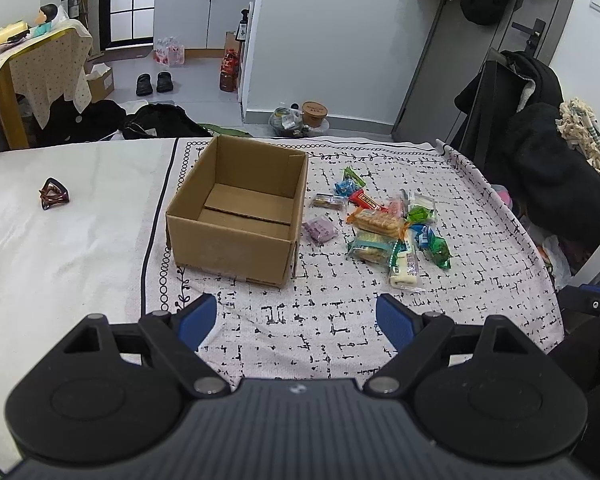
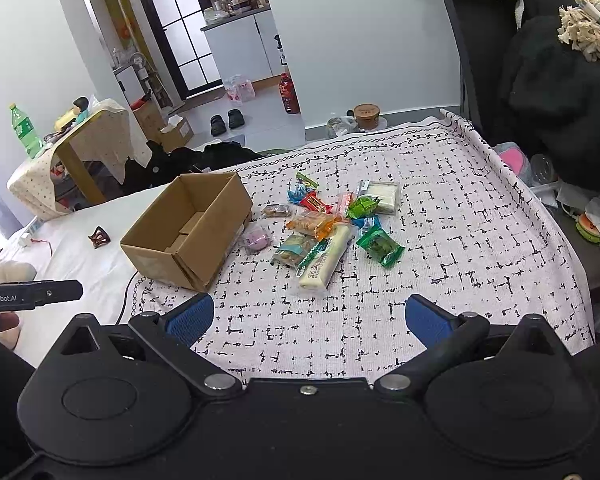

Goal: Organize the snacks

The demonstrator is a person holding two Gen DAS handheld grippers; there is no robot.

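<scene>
An open cardboard box stands empty on a white cloth with black marks. To its right lies a loose pile of wrapped snacks: an orange cracker pack, a long white bar, a purple pack and green sweets. My left gripper hovers open over the cloth, nearer than the box and snacks, nothing between its blue pads. My right gripper is likewise open and empty, short of the pile.
A dark hair clip lies on the plain white sheet left of the box. The other gripper's black body shows at the left edge of the right wrist view. A chair with dark coats stands past the cloth's right edge.
</scene>
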